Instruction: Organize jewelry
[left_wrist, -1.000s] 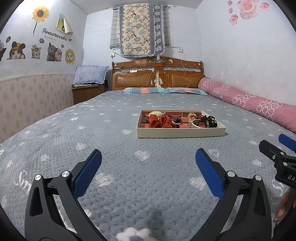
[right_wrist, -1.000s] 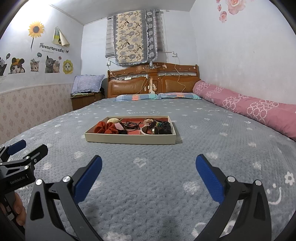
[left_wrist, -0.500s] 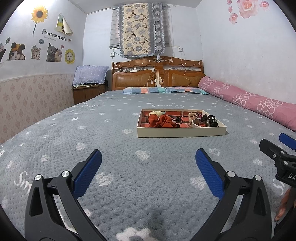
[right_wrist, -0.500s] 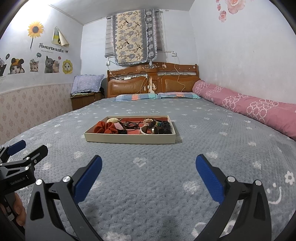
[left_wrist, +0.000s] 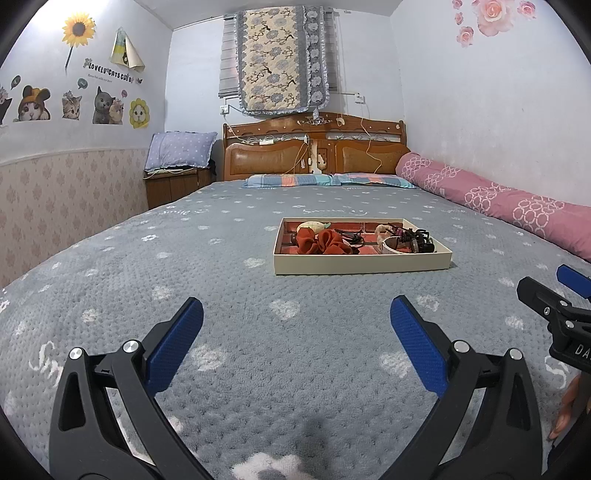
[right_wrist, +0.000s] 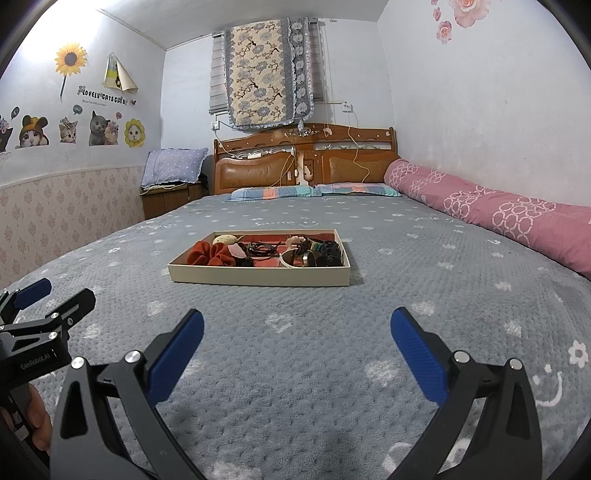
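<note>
A shallow cream tray (left_wrist: 362, 264) (right_wrist: 258, 277) with a red lining sits on the grey bed cover ahead of both grippers. It holds a red scrunchie (left_wrist: 321, 242) (right_wrist: 212, 254), black hair ties (right_wrist: 260, 249), a white bangle (left_wrist: 389, 245) (right_wrist: 290, 258), dark clips (left_wrist: 419, 238) and a beige round piece (right_wrist: 226, 239). My left gripper (left_wrist: 295, 332) is open and empty, low over the cover, well short of the tray. My right gripper (right_wrist: 295, 334) is open and empty, likewise short of the tray.
The grey heart-patterned bed cover (left_wrist: 221, 295) fills the foreground. A rolled pink quilt (left_wrist: 498, 199) lies along the right wall. Pillows (left_wrist: 325, 180) and a wooden headboard (left_wrist: 314, 155) stand at the far end. A bedside cabinet (left_wrist: 173, 184) stands at the back left.
</note>
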